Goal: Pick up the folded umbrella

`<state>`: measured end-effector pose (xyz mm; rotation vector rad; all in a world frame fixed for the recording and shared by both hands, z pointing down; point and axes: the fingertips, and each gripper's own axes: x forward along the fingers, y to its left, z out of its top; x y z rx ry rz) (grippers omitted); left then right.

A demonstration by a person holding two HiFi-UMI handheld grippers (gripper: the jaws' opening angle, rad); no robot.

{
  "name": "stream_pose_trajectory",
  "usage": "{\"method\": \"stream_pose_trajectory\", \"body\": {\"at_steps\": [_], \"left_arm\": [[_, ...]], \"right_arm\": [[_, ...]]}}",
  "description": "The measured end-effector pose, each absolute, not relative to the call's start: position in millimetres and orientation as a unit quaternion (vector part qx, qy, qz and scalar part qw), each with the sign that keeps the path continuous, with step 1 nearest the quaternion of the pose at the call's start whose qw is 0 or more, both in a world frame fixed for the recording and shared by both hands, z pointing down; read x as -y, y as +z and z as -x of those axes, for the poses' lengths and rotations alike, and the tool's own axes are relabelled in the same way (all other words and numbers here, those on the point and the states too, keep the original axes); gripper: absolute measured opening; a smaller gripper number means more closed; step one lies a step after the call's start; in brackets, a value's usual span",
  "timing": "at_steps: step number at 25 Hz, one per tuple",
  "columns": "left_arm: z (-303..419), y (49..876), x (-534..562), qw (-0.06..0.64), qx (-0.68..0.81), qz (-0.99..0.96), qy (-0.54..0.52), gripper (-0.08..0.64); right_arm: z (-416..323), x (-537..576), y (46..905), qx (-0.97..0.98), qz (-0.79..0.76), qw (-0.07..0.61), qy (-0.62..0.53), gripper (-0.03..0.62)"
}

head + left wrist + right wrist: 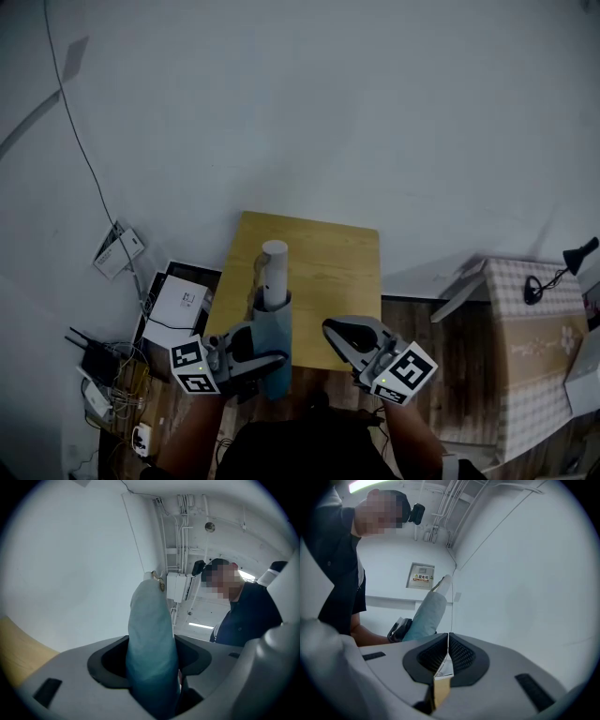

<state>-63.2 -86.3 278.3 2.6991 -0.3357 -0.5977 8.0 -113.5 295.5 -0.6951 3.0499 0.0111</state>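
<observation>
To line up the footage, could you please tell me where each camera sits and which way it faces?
Head view: on the person's head, facing steeply down at the wooden table; shows both arms, left gripper, right gripper.
Left gripper view: on the left gripper, looking along its jaws, clamped on the folded umbrella, toward the wall; person's dark top at right.
Right gripper view: on the right gripper, over its closed jaws toward the wall; person's arm at left.
Shared: all three show the folded umbrella.

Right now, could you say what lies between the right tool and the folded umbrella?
Nothing; the head view shows bare table between folded umbrella and right tool.
</observation>
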Motion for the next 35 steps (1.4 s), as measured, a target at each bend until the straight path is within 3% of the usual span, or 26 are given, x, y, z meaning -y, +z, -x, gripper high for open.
{"method": "stream_pose_trajectory", "body": {"at_steps": [6,13,25,35], "left_arm": [[124,284,33,0.170,0.131,-0.953,-0.213,0.288],[140,312,-11,0.188,0.124,-0.952,-0.209,0.288],[88,315,-90,0.188,0.147,-0.951,-0.197,0.288],[-4,334,-171,0.226,0.149,-0.939,-0.212,0.288]], "right_arm": [[58,61,304,-0.976,0.217,0.000,-0.008,0.020],[66,4,327,-0.971,0.234,-0.029,-0.024,0.020],[31,-69,325,-0.980,0.196,-0.026,-0.009,0.020],[-76,-154,345,-0.979,0.196,-0.043,-0.037,0.020]]}}
